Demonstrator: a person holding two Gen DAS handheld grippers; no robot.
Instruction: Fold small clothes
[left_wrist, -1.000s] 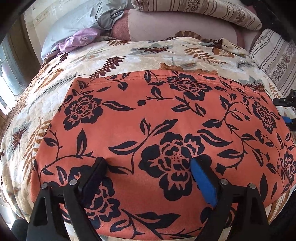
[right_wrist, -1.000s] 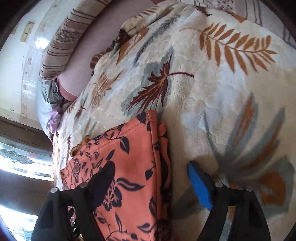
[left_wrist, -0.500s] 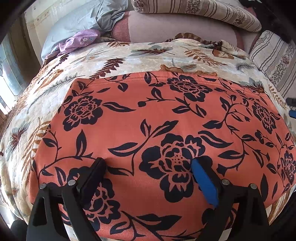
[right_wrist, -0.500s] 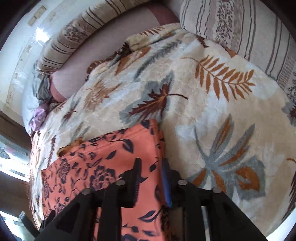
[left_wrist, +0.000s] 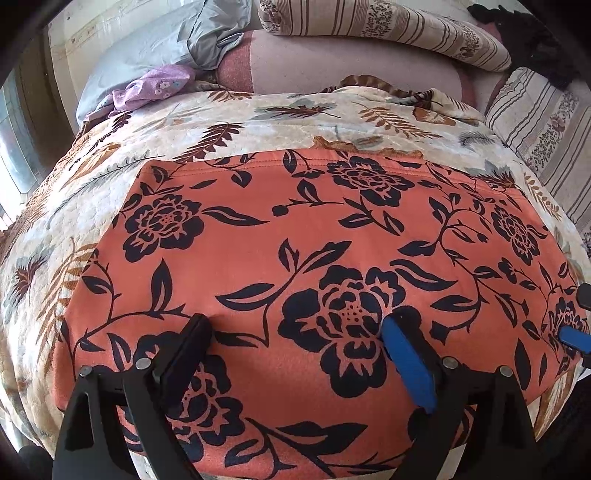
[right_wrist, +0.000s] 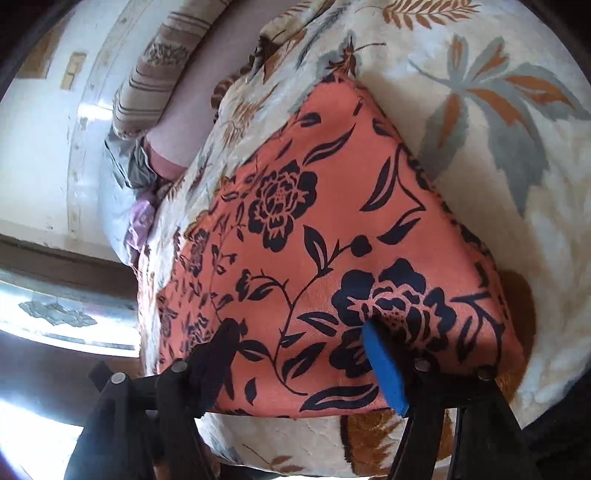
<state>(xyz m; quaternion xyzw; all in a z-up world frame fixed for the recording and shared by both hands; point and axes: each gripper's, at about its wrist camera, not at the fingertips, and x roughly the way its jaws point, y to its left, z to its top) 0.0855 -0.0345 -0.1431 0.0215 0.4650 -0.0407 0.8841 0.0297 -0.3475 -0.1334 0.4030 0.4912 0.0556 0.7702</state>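
An orange garment with black flowers (left_wrist: 295, 236) lies flat on a leaf-patterned blanket (left_wrist: 221, 122). My left gripper (left_wrist: 295, 332) is open, its fingers resting on the garment near its front edge. My right gripper (right_wrist: 299, 332) is open over the garment's right end (right_wrist: 332, 221), fingers wide apart on the cloth. A blue pad of the right gripper (left_wrist: 574, 338) shows at the right edge of the left wrist view.
Striped pillows (left_wrist: 388, 26) and a grey cloth (left_wrist: 177, 40) with a purple garment (left_wrist: 155, 86) lie at the head of the bed. Another striped pillow (left_wrist: 546, 122) lies at the right. A window (right_wrist: 66, 314) is on the left.
My right gripper was open, shut near the garment's right edge half a second ago, and is now open again, closer over the cloth. My left gripper stayed put.
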